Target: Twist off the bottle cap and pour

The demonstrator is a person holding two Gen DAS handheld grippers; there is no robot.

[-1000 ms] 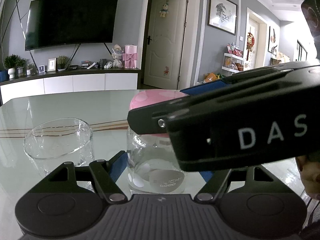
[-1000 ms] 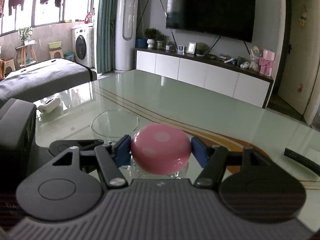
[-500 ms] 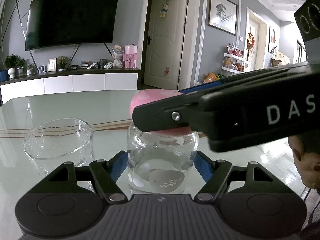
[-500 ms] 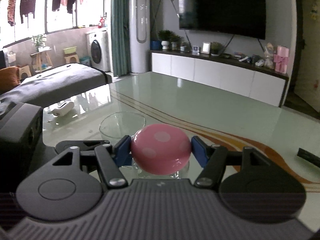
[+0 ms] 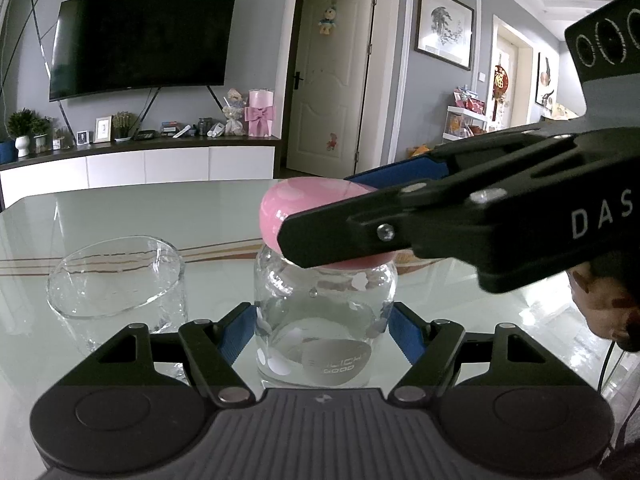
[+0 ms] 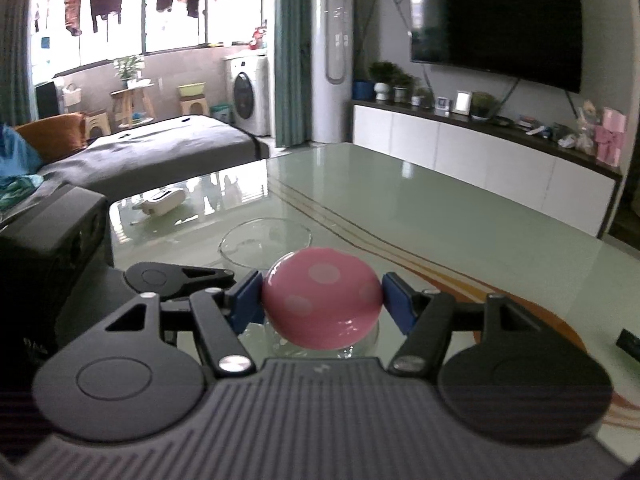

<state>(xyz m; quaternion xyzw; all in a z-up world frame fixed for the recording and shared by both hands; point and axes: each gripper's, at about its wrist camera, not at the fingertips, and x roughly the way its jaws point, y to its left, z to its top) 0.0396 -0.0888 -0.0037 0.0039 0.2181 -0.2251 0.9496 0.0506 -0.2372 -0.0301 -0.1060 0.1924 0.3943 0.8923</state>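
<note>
Cap-loosening stage: pink dotted dome cap (image 6: 322, 298) sits on the small clear glass bottle (image 5: 324, 320), nothing poured. Left claw (image 5: 322, 334) grips the bottle body on the glass table (image 5: 120, 212); right claw (image 6: 322, 300) clamps the cap, angled slightly down. Empty clear glass cup (image 5: 116, 280) waits near left.

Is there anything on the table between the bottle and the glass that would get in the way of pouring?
Nothing visible. The glass stands just beside the bottle on bare table. The pink cap is on the bottle, clamped by the right gripper.
</note>
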